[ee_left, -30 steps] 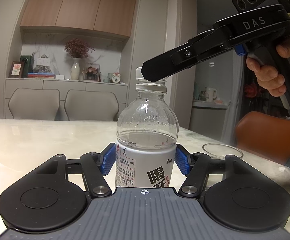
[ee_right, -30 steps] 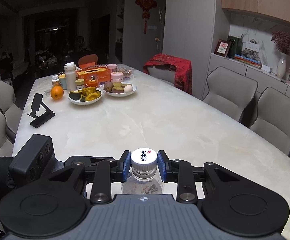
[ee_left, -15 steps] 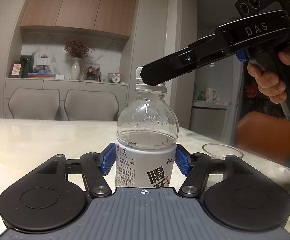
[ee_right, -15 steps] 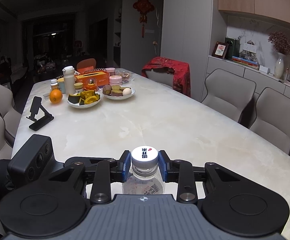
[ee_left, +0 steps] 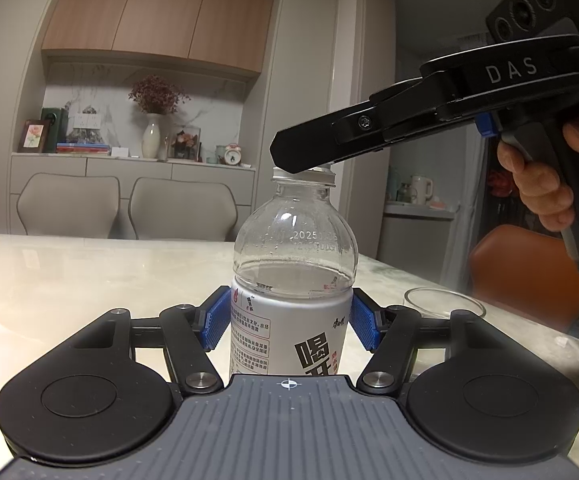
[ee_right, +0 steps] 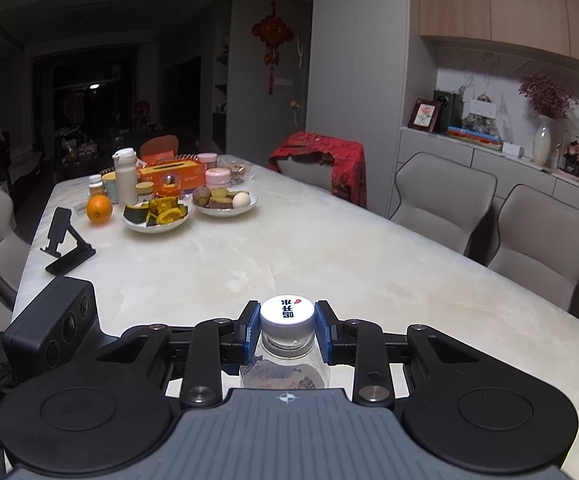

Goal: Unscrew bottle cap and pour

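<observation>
Left wrist view: your left gripper (ee_left: pixel 291 320) has its blue ribbed pads pressed on both sides of the clear plastic bottle with the silver label (ee_left: pixel 289 320), upright on the pale marble table (ee_left: pixel 69 280). Above it your right gripper (ee_right: pixel 287 326) is closed tight around the white screw cap (ee_right: pixel 287 314). Just right of the bottle sits a low clear glass bowl (ee_left: pixel 445 304).

Grey chairs (ee_right: pixel 445 196) line a marble table (ee_right: pixel 329 248); wood cabinets (ee_left: pixel 157 12) above.
</observation>
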Demonstrator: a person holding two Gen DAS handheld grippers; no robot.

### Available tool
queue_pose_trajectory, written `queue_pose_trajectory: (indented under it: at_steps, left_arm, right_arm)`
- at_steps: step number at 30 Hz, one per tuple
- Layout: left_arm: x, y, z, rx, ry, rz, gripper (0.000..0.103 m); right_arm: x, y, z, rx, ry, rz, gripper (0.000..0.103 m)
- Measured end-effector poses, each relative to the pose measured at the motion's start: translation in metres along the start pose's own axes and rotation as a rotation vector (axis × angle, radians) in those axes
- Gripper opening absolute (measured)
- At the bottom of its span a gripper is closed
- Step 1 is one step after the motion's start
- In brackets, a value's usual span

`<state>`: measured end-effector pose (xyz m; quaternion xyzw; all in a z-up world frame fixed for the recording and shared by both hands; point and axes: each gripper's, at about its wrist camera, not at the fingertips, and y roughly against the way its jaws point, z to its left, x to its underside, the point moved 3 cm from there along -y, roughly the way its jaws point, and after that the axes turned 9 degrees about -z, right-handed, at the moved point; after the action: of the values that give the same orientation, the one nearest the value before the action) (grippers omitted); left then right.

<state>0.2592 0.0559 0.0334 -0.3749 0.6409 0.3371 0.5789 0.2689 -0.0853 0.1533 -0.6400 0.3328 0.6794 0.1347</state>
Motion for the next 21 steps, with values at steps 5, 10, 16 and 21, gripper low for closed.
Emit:
queue_pose_trajectory:
  at_steps: [5,10,16,21]
  left_arm:
    - [-0.002,-0.001,0.000,-0.002,0.000,-0.001,0.063]
    - [-0.002,-0.002,0.003,-0.005,0.008,-0.001,0.063]
    - [-0.002,-0.002,0.004,-0.005,0.002,-0.001,0.063]
    - [-0.002,-0.002,0.005,-0.005,0.001,-0.001,0.063]
  right_arm:
    - [0.013,0.005,0.010,0.079,-0.036,-0.090,0.032]
    - [0.020,0.011,0.009,0.100,-0.099,-0.149,0.032]
    - [0.022,0.013,0.009,0.107,-0.099,-0.160,0.032]
    - [0.023,0.016,0.009,0.113,-0.098,-0.168,0.032]
